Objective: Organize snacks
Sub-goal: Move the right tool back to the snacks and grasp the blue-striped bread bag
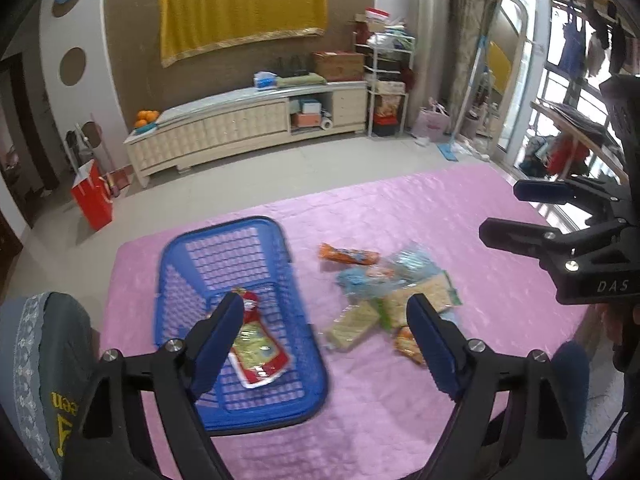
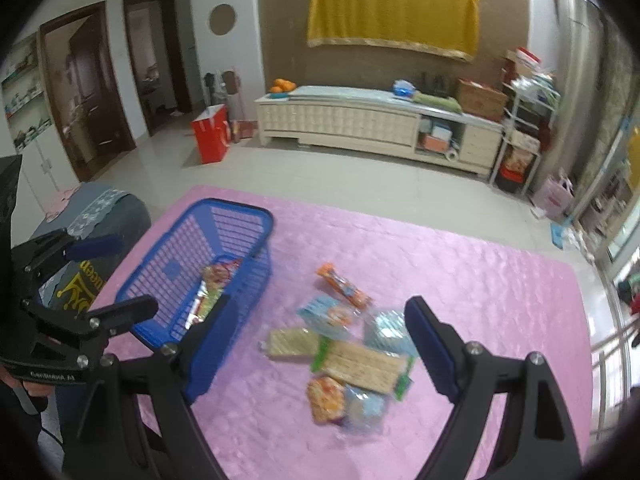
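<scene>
A blue plastic basket point(image 1: 224, 248) stands on the pink cloth point(image 1: 400, 400); it also shows in the right wrist view point(image 2: 224, 216). A red and yellow snack packet point(image 1: 260, 352) lies inside it, seen too in the right wrist view point(image 2: 212, 288). Several loose snack packets lie to its right: an orange bar point(image 1: 348, 255), cracker packs point(image 2: 360, 364), blue packs point(image 2: 328, 314). My left gripper point(image 1: 324, 316) is open and empty above the basket's right rim. My right gripper point(image 2: 316, 320) is open and empty above the loose pile; it also shows in the left wrist view point(image 1: 508, 208).
A grey cushioned seat point(image 1: 44, 360) sits at the table's left edge. Beyond the table are a cream low cabinet point(image 1: 240, 128), a red bag point(image 1: 92, 200) on the floor, a shelf rack point(image 1: 386, 88) and a window at the right.
</scene>
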